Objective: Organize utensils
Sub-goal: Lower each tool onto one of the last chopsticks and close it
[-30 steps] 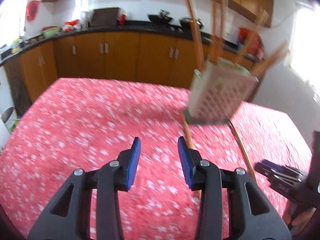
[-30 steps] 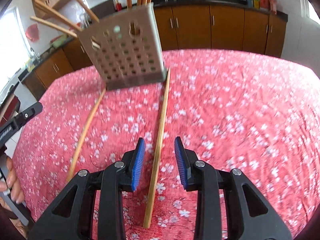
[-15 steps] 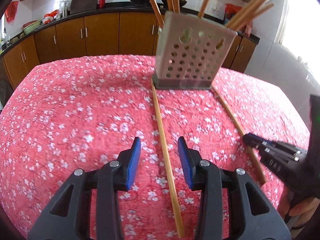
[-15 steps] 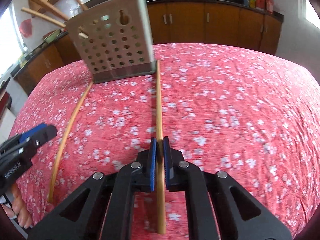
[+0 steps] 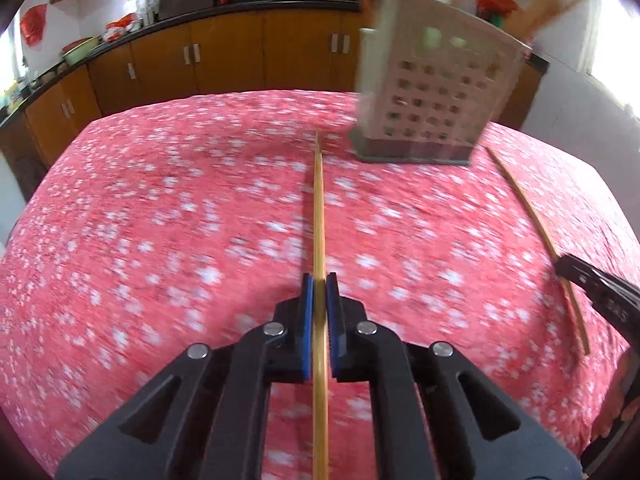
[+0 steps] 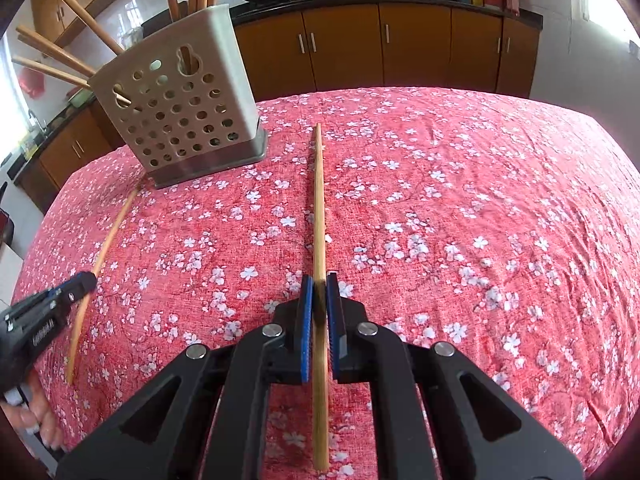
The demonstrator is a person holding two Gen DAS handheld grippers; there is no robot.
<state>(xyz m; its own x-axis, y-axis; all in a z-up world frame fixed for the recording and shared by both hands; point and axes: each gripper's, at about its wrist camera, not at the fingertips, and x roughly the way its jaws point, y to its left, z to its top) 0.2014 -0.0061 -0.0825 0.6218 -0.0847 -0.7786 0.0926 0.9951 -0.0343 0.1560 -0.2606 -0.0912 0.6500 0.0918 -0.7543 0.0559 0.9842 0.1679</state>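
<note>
We find the left gripper clamped on a slim, pale bamboo chopstick lying on the red floral tablecloth, left of the perforated beige holder. The right gripper clamps a second chopstick, right of the holder.

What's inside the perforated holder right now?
Several wooden chopsticks stand in the perforated holder, leaning out over its rim. Their lower ends and the holder's bottom are hidden by its walls, so the count stays uncertain.
</note>
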